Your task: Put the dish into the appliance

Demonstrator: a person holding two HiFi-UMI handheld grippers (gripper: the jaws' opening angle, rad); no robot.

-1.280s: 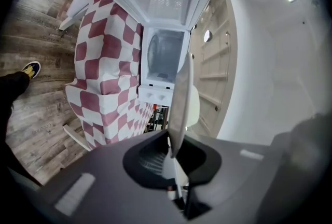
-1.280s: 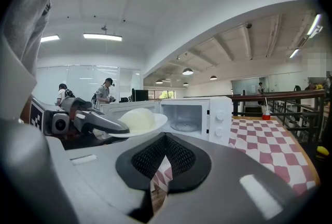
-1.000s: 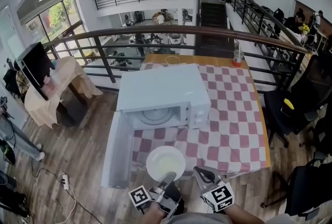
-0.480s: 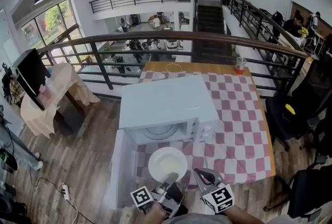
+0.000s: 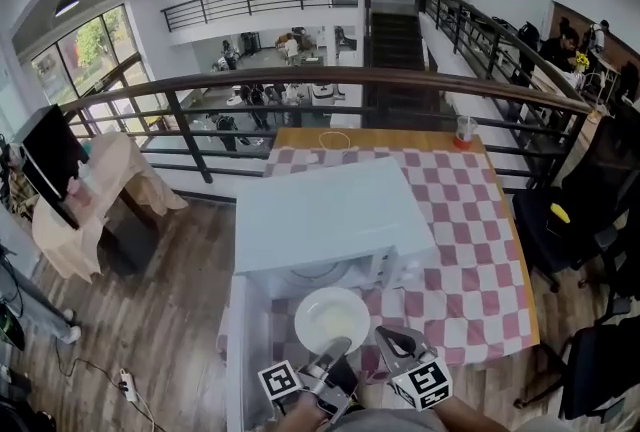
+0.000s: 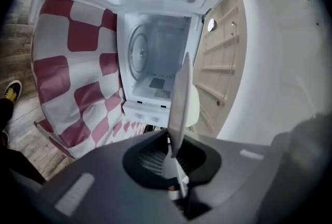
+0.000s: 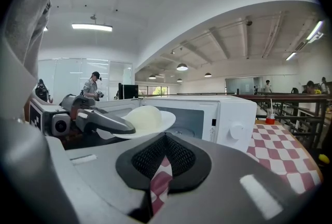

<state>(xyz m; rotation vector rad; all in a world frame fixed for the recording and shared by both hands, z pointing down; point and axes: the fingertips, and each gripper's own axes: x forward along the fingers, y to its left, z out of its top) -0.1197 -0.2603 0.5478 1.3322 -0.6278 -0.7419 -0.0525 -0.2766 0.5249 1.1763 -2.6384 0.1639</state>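
Note:
A white microwave stands on the checkered table with its door swung open to the left. My left gripper is shut on the near rim of a white dish, held level just in front of the open cavity. In the left gripper view the dish shows edge-on between the jaws, with the cavity and its turntable straight ahead. My right gripper hangs beside it on the right, shut and holding nothing. From the right gripper view the dish and the left gripper sit at the left.
The red-and-white tablecloth covers the table. A cup stands at its far edge by a dark railing. A black chair is at the right, and wooden floor lies to the left.
Both grippers and the dish have moved forward towards the microwave; the dish now sits right at the cavity's mouth. The grip on the dish is unchanged.

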